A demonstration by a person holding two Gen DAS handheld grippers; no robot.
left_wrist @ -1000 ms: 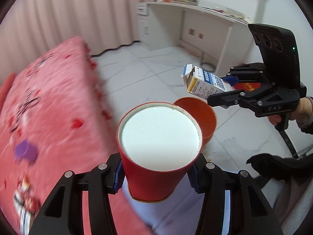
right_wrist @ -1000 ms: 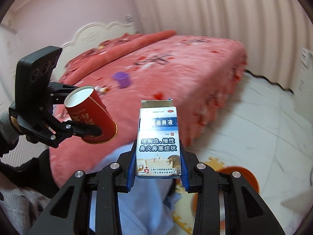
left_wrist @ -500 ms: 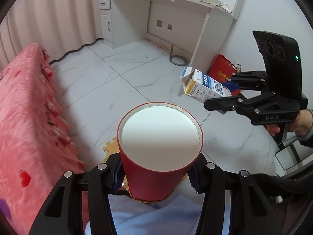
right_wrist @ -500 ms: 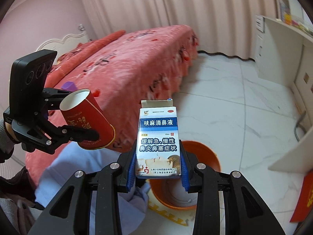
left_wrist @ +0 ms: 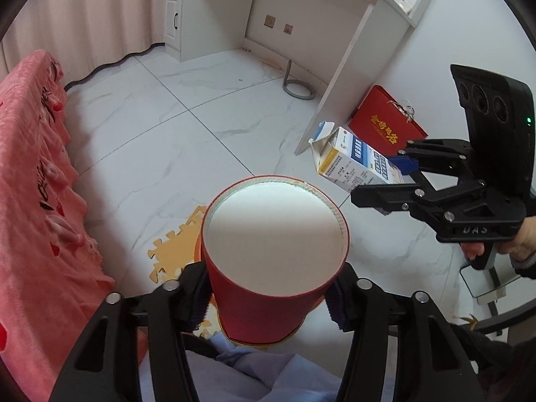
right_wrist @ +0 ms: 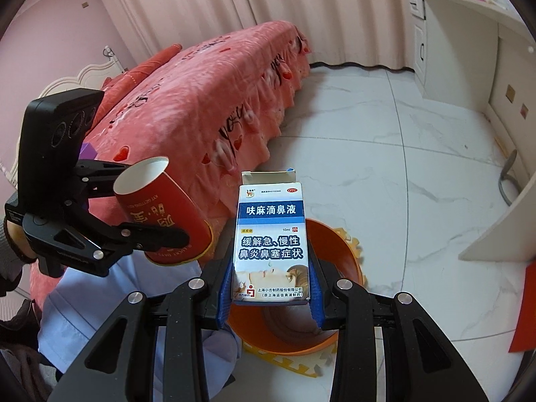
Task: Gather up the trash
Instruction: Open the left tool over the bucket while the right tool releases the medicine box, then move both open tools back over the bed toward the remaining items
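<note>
Trash is being held in both grippers, with none of it yet seen released. A red paper cup (left_wrist: pixel 274 254) is being clamped between the fingers of the left gripper (left_wrist: pixel 271 296), its open white mouth turned toward the camera, and a white-and-blue medicine box (right_wrist: pixel 270 244) with its top flap open is being gripped upright by the right gripper (right_wrist: pixel 269 296). An orange bin (right_wrist: pixel 338 251) is being shown directly below and just ahead of the right gripper, standing on a yellow foam mat (right_wrist: pixel 301 365) on the marble floor, so the carry is judged nearly finished and the drop is what is left; the bin's inside is mostly hidden behind the box, so its contents cannot be told. A small purple object (right_wrist: pixel 87 150) is being glimpsed on the pink bed (right_wrist: pixel 201 100) behind the left gripper and may also be awaiting collection. "OTC", "10ml" and Chinese text for nasal drops are being read on the box; gold characters and partly legible words, perhaps "LUCKY", are being seen upside down on the cup.
</note>
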